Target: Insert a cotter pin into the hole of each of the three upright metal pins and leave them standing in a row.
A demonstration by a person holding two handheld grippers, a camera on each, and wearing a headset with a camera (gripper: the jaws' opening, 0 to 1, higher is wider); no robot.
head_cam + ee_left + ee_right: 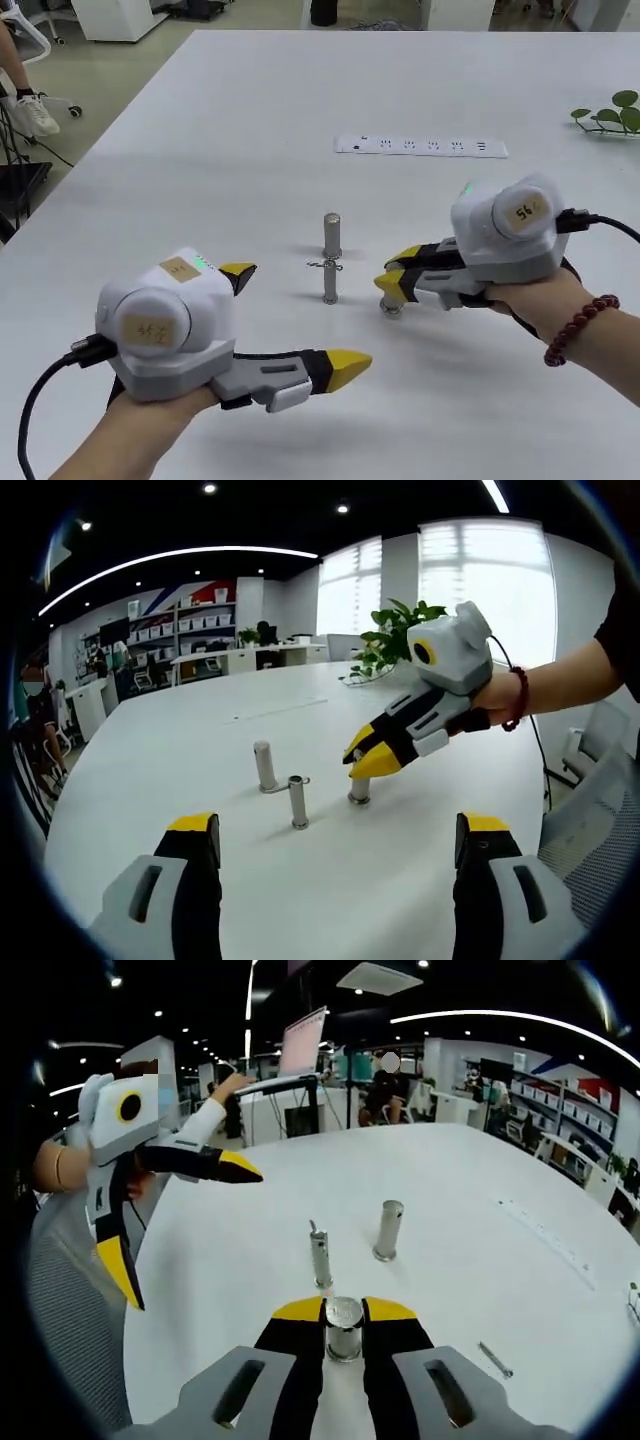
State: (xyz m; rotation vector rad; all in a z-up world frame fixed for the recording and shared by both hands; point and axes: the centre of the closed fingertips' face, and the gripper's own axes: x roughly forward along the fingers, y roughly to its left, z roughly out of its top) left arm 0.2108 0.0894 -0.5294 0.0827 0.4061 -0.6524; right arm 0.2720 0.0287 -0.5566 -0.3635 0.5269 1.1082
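One cotter pin [326,265] in, two left.
Right tool [343,1310] clamps the end pin [343,1328], at 3 o'clock of the cottered middle pin [330,285]; the far pin [332,236] at 12 looks bare; left tool [295,316] gapes empty.

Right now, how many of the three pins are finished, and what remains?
One looks done: the middle pin carries a cotter pin through its top. In hand: the right gripper is shut on the third pin, upright on the table. Still to do: that pin and the far pin show no cotter pin; a loose cotter pin lies on the table. The left gripper is open, empty.
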